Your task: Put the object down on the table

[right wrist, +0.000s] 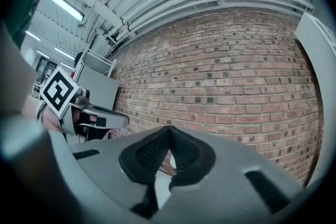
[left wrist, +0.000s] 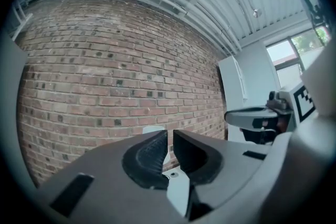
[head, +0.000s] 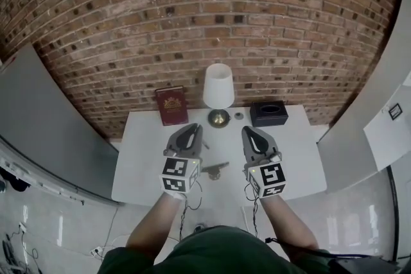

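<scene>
A small dark metal object (head: 215,169) lies on the white table (head: 148,157), between and below my two grippers; neither touches it. In the head view my left gripper (head: 192,129) is held above the table, pointing at the brick wall. The left gripper view shows its jaws (left wrist: 170,134) standing a narrow gap apart, with nothing between them. My right gripper (head: 249,130) is held level beside it. Its pads meet at the tips (right wrist: 169,129) and hold nothing. Each gripper shows at the side of the other's view.
At the table's back stand a red book (head: 171,106), a white-shaded lamp (head: 218,86), a small round thing (head: 239,116) and a black box (head: 268,113). A brick wall (head: 205,9) rises behind. Grey panels flank the table on both sides.
</scene>
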Available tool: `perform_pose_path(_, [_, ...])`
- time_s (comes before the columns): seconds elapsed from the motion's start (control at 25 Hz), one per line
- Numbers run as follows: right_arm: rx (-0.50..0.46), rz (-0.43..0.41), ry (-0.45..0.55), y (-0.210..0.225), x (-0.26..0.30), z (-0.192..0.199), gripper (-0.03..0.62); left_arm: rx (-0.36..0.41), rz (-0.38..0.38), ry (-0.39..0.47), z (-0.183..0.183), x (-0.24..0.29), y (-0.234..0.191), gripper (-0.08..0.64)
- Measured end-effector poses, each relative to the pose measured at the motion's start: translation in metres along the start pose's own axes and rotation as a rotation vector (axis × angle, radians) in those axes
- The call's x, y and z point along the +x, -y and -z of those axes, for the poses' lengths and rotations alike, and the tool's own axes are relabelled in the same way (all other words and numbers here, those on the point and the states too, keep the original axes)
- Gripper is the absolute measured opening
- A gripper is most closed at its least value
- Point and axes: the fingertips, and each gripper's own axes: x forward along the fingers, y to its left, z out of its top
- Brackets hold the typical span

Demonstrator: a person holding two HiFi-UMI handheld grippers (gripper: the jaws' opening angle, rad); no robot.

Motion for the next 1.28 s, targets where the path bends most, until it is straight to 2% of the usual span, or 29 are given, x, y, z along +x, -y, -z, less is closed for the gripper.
perform_pose_path(0.72, [0.015,0.037,-0.005,0.013,0.000,0.005,0.002,-0.026,-0.005,0.016,0.002,-0.002,-0.012,0.028])
perform_pose_path(1.28, [0.018,0.028,-0.007,0.011,0.004,0.007,0.002,-0.044,-0.020,0.020,0.006,-0.002,-0.018,0.028])
